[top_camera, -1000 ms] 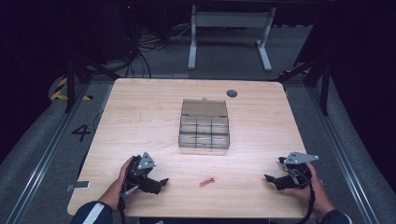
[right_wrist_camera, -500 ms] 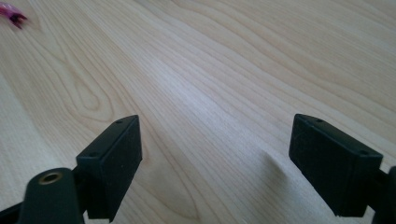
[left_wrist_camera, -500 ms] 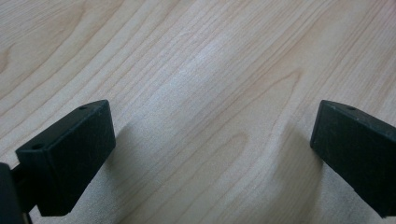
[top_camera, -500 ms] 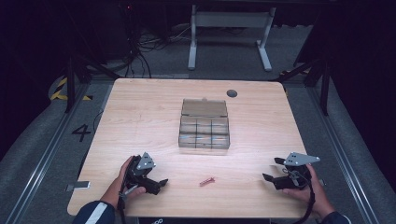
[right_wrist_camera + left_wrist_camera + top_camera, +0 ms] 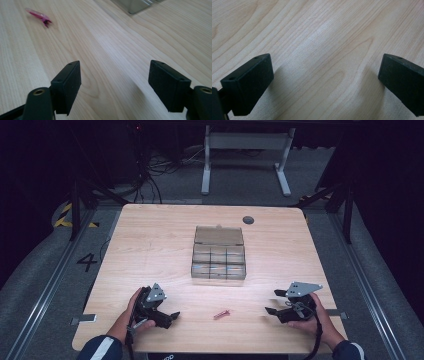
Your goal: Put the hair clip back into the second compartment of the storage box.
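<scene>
A light wooden counter (image 5: 150, 250) with rounded corners fills the middle of the high view. Its top is smooth, with long wavy grain lines.

Near the middle of the counter sits a clear plastic box (image 5: 218, 259). It is split into small square parts, and its lid is flipped open toward 12 o'clock. A small round dark spot (image 5: 248, 220) sits on the counter at about 1 o'clock from the box.

A tiny pink thing (image 5: 221, 313) lies flat on the wood at 6 o'clock from the box, between the two grippers and touching neither. It is thin and long. The right gripper view shows it closer (image 5: 38, 15): it looks shiny and see-through, with a little forked end. That view also shows a shiny corner of the box (image 5: 135, 5) at the top.

The left gripper (image 5: 167, 316) is at about 7 o'clock from the box, held in the person's left hand (image 5: 131, 312). The left gripper view shows its two black blocky jaws wide apart with bare wood between them.

The right gripper (image 5: 274, 302) is at about 5 o'clock from the box, held in the right hand (image 5: 314, 320). Its jaws are wide apart too, holding nothing. A grey three-cornered plate sits on top of each gripper.
</scene>
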Motion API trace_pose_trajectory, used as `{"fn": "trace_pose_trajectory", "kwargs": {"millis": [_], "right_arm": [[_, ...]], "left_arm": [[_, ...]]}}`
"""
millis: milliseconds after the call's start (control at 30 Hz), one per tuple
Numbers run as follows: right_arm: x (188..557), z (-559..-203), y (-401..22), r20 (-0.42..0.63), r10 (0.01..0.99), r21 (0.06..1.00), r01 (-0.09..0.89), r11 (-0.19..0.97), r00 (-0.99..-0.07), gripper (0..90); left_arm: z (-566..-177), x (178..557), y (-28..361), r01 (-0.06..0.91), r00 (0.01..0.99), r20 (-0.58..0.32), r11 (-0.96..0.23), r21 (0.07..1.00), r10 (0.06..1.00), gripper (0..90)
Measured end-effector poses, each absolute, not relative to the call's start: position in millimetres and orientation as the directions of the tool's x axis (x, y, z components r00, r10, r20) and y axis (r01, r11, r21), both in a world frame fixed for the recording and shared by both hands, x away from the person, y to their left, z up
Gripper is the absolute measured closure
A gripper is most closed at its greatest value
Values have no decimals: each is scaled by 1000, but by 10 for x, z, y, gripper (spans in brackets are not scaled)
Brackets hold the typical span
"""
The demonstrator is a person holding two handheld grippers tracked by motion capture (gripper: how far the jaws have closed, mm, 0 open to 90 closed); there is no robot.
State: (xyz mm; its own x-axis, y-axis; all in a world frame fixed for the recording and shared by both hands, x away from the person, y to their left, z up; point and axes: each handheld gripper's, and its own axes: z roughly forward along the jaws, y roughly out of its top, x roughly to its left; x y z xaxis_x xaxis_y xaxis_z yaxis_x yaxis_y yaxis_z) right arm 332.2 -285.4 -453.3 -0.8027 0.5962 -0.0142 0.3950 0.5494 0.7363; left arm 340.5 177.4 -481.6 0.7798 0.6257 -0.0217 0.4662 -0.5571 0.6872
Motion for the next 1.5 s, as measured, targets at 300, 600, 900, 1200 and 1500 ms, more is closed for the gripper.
{"fn": "trace_pose_trajectory", "kwargs": {"millis": [300,600,900,1200,1500], "right_arm": [[3328,-4552,-2545,-17,520,725,348,595,-854,321],[3307,-4562,-2296,-6,458,727,311,612,-889,353],[3286,-4593,-2106,4,412,720,288,631,-911,386],[3239,-4615,-1898,-9,336,712,230,663,-942,482],[3257,-4656,-1771,-19,329,704,221,675,-944,474]], "left_arm": [[-4816,3409,1774,464,781,-20,-558,688,624,4],[-4816,3410,1774,464,781,-21,-558,688,624,4],[-4816,3410,1774,464,781,-21,-558,688,624,4],[-4816,3410,1774,464,781,-21,-557,689,624,4],[-4816,3411,1774,464,782,-21,-558,688,623,3]]}}
